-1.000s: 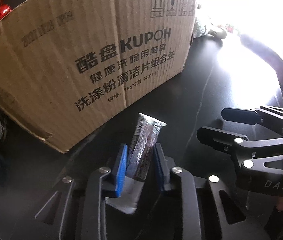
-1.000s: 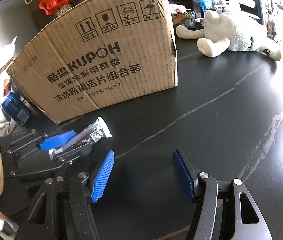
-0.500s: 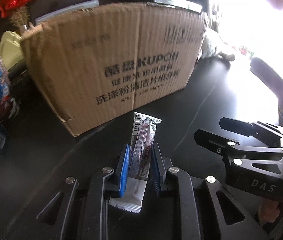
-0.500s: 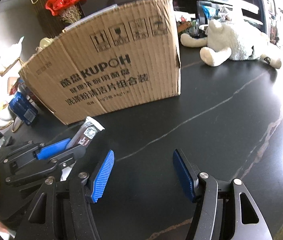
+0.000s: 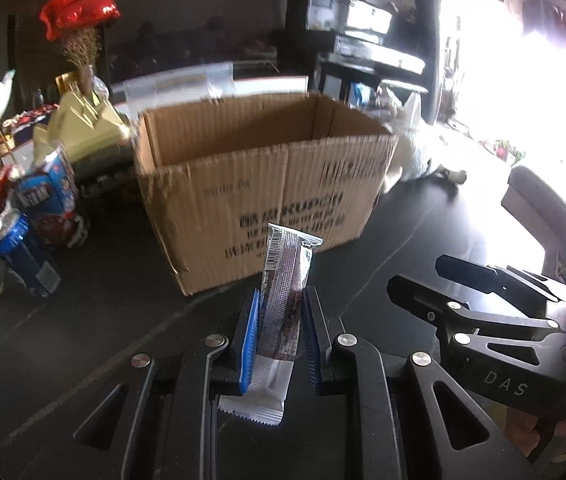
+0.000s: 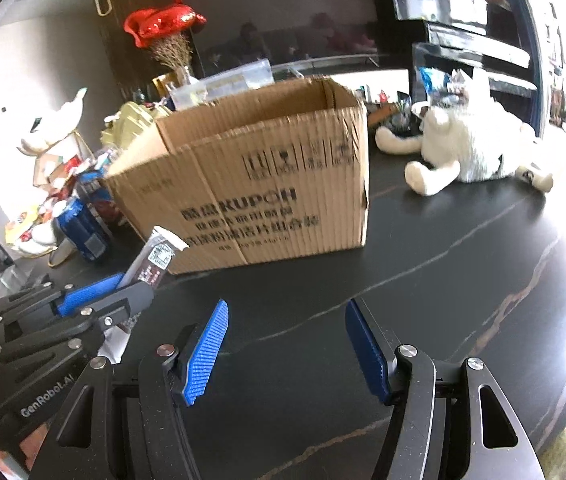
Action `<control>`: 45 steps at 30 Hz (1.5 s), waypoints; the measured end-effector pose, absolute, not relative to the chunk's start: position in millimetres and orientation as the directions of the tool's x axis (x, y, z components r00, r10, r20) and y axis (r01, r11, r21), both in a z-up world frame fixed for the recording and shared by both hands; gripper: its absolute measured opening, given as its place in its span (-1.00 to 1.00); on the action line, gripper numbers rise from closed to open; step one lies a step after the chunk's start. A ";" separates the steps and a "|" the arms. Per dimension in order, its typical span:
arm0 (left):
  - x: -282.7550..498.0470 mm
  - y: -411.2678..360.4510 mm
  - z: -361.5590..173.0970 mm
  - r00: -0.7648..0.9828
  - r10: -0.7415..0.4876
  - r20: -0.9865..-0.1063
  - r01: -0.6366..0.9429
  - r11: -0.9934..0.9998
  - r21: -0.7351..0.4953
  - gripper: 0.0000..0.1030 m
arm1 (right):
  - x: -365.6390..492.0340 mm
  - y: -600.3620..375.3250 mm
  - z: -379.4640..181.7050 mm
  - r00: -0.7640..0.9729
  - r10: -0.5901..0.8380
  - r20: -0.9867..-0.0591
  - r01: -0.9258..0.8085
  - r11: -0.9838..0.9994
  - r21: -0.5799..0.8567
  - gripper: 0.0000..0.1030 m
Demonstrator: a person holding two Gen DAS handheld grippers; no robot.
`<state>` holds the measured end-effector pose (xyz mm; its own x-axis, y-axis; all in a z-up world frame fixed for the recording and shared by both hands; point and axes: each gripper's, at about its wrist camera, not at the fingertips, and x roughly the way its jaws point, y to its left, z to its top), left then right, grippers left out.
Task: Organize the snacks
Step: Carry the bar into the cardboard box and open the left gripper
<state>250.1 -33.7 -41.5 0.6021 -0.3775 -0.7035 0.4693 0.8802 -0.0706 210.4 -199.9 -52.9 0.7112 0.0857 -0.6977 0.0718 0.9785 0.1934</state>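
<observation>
My left gripper [image 5: 281, 322] is shut on a dark snack bar in a silvery wrapper [image 5: 285, 276], held upright above the black table, in front of an open cardboard box [image 5: 267, 184]. The same bar [image 6: 155, 260] and left gripper [image 6: 103, 296] show at the lower left of the right wrist view, near the box [image 6: 251, 184]. My right gripper [image 6: 285, 340] is open and empty over the table, to the right of the left one; it also shows in the left wrist view [image 5: 483, 300].
Blue snack packets [image 5: 43, 200] and other snacks lie left of the box. A white plush toy [image 6: 463, 148] lies on the table to the box's right. A gold box [image 5: 87, 120] and red decoration [image 5: 79, 12] stand behind.
Both grippers have risen and pulled back from the box, so its open top now shows. The left gripper still holds the bar; the right stays open.
</observation>
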 end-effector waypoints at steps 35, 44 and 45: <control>337.4 -74.8 69.0 0.697 -0.315 -0.644 0.382 0.924 -0.039 -0.59 | 297.2 -216.0 71.0 0.758 0.124 -0.640 -0.084 0.992 0.092 0.21; 376.5 -86.5 62.3 0.688 -0.240 -0.684 0.326 0.945 -0.003 -0.56 | 331.3 -223.1 66.5 0.699 0.085 -0.710 -0.082 0.996 0.038 0.21; 380.1 -88.4 62.5 0.692 -0.222 -0.687 0.315 0.949 0.010 -0.43 | 334.3 -223.7 65.3 0.692 0.084 -0.717 -0.081 0.996 0.039 0.21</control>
